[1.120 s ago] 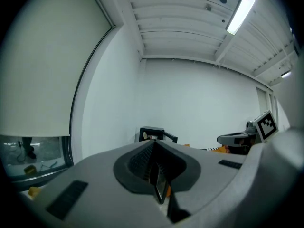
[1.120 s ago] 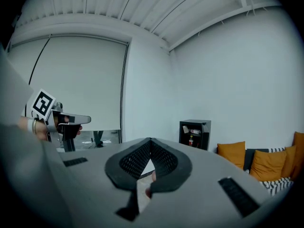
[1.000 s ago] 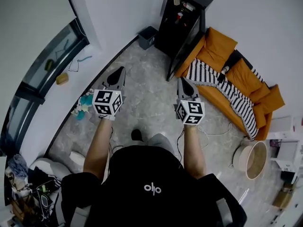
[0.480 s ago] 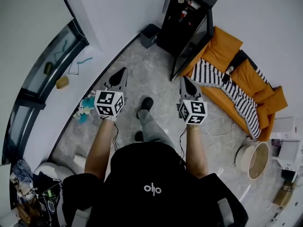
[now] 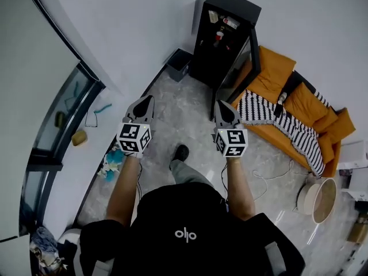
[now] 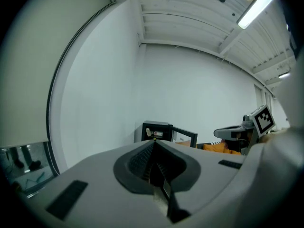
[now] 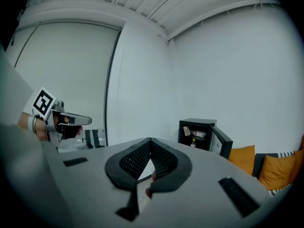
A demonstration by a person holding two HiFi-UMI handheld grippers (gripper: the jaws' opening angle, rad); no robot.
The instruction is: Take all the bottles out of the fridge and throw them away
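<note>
left gripper [image 5: 148, 100]: pressed together, empty
right gripper [image 5: 220, 104]: pressed together, empty
fridge [image 5: 202, 50]: door open, nearer than before

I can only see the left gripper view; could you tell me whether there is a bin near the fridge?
Observer: Yes, a dark bin stands just left of the fridge, against the wall.
Operator: Thank you. Is the right gripper carrying anything?
Observer: No, the right gripper is shut with nothing between its jaws.
Operator: And what lies past the open door?
Observer: A striped blanket is draped over the sofa.
</note>
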